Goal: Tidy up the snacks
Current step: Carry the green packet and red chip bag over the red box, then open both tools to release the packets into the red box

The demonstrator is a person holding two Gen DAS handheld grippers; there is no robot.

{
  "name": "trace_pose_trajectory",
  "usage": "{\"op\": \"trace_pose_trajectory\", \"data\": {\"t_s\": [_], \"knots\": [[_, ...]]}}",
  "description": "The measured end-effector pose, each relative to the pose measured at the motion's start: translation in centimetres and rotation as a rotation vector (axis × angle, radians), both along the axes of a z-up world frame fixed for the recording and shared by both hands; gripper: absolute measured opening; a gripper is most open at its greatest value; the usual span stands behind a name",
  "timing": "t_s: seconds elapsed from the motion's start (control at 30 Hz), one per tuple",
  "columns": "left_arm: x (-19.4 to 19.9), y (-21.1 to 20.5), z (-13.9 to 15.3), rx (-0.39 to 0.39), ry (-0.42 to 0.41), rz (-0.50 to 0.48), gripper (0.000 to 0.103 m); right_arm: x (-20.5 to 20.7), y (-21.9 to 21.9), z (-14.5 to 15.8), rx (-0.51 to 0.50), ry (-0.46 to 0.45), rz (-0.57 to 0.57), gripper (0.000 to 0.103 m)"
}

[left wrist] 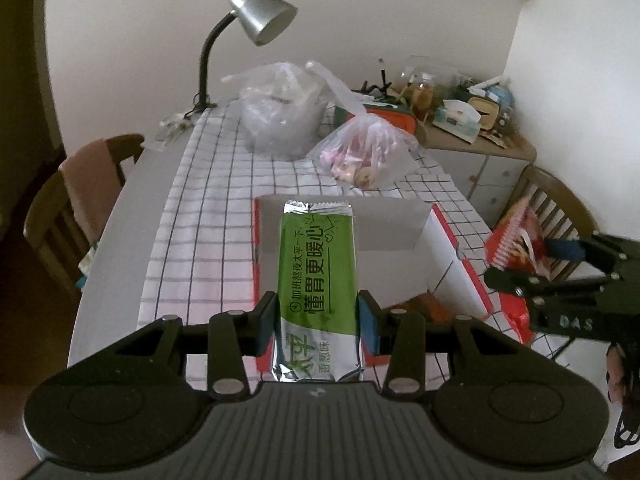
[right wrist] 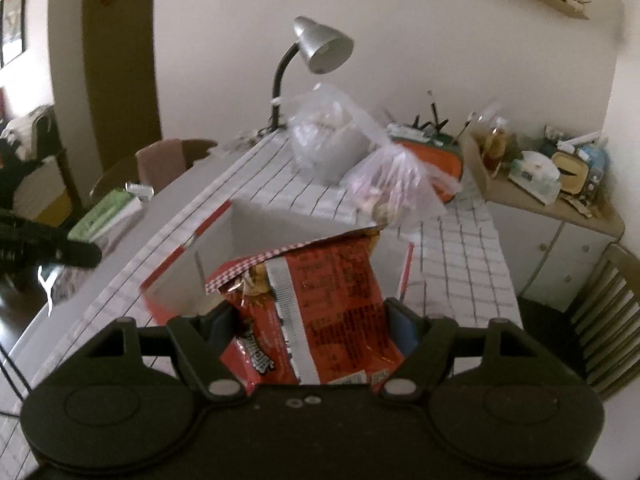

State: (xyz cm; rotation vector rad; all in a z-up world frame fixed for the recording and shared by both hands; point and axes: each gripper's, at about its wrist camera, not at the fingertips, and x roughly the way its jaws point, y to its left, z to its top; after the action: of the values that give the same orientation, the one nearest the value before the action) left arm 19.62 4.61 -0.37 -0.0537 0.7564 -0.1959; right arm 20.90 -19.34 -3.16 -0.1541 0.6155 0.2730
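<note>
Checked cloth covers the table; the open box lies just ahead of both tongs. Left gripper clamps the green packet lengthwise toward it; right gripper clamps the red bag.

my left: green-and-silver foil cracker packet | my right: red crinkly snack bag | under: white black-grid checked tablecloth

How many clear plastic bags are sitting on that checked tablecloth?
2. The large plastic bag stands by the lamp; the small plastic bag of snacks lies just beside it. None other shows.
</note>
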Motion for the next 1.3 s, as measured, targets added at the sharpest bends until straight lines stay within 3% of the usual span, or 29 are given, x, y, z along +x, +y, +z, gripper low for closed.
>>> {"op": "trace_pose_trajectory", "data": {"t_s": [0.17,0.5,0.73,0.9,1.3], "knots": [[3.1,-1.6,-1.0,0.039,0.012,-0.021,0.042,3.1,-0.2,-0.1,0.005,-0.004,-0.059,0.076],[8.4,-2.9,-4.8,0.083,0.088,-0.018,0.040,8.3,0.1,-3.8,0.005,0.073,-0.121,0.076],[9.1,-3.2,-8.1,0.097,0.166,-0.017,0.040,9.4,1.6,-7.7,-0.065,0.145,-0.092,0.076],[9.1,-3.8,-9.8,0.128,0.197,-0.028,0.040,9.5,2.3,-8.4,-0.102,0.144,-0.073,0.077],[7.9,-2.9,-8.1,0.093,0.162,-0.025,0.040,8.5,1.4,-7.5,-0.067,0.164,-0.054,0.084]]}}
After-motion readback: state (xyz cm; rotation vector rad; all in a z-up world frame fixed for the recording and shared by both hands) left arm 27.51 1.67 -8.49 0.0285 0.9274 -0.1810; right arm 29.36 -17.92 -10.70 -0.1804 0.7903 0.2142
